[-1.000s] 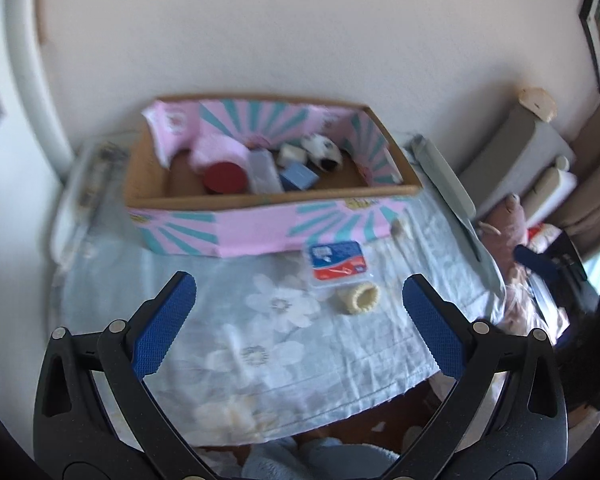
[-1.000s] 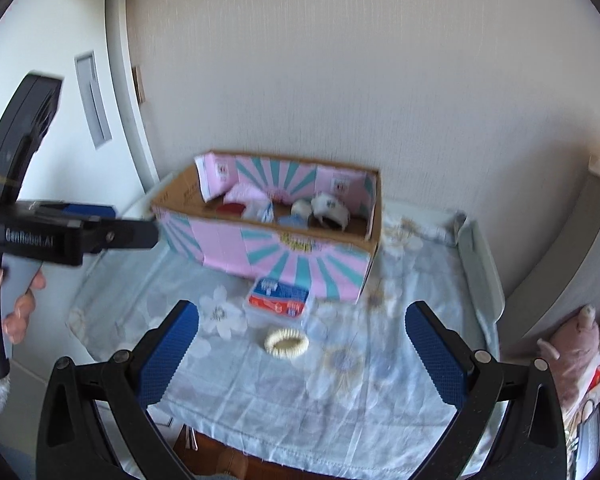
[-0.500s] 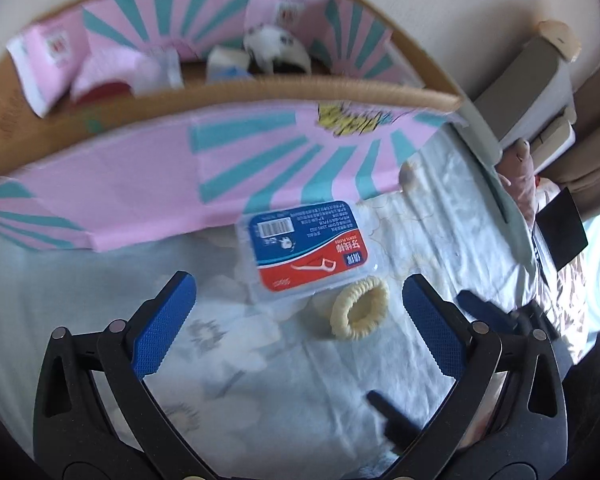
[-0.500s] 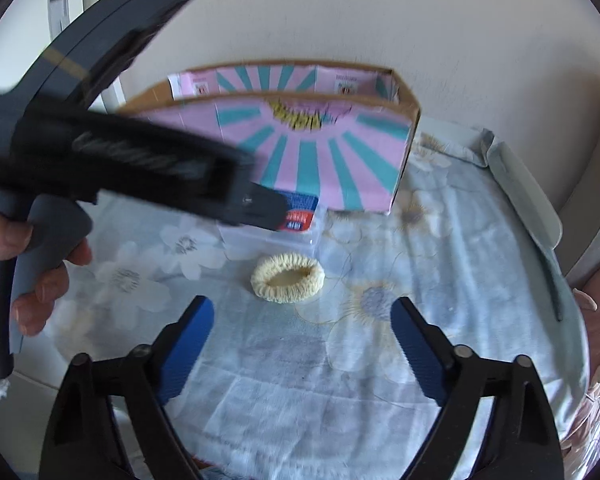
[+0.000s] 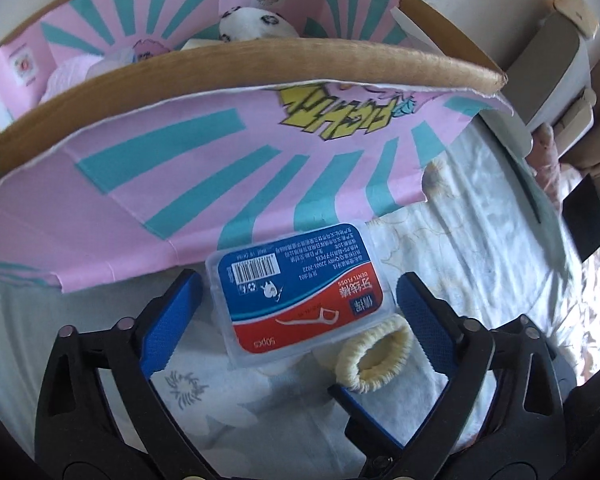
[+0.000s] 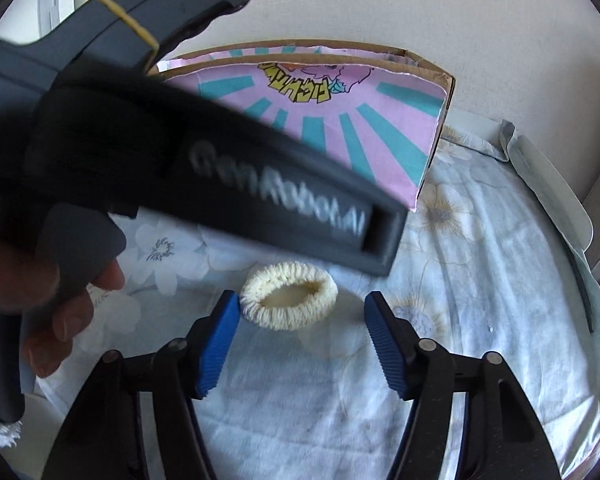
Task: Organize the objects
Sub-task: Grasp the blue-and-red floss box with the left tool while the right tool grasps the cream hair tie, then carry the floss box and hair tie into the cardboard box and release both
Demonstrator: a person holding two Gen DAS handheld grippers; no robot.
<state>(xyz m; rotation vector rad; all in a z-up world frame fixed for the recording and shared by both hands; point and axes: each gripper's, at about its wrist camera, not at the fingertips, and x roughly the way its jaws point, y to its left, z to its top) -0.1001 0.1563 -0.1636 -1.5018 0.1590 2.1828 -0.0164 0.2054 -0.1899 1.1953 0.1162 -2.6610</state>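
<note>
A clear dental floss box (image 5: 300,294) with a blue and red label lies on the flowered cloth against the pink and teal cardboard box (image 5: 220,152). My left gripper (image 5: 296,316) is open, its blue fingers either side of the floss box. A cream scrunchie (image 5: 374,362) lies just right of the floss box; in the right wrist view it (image 6: 288,300) sits just ahead of my open right gripper (image 6: 302,338), whose left finger is close to it. The left gripper's black body (image 6: 180,160) hides the floss box in the right wrist view.
The cardboard box holds a panda toy (image 5: 256,24), a pink roll (image 5: 66,76) and other items behind its front wall. The flowered cloth (image 6: 480,280) covers the table. A white board (image 6: 548,188) lies at the right edge. A wall stands behind the box.
Both grippers have moved forward and down. The left now straddles the floss box. The right has closed in on the scrunchie and its fingers have narrowed somewhat.
</note>
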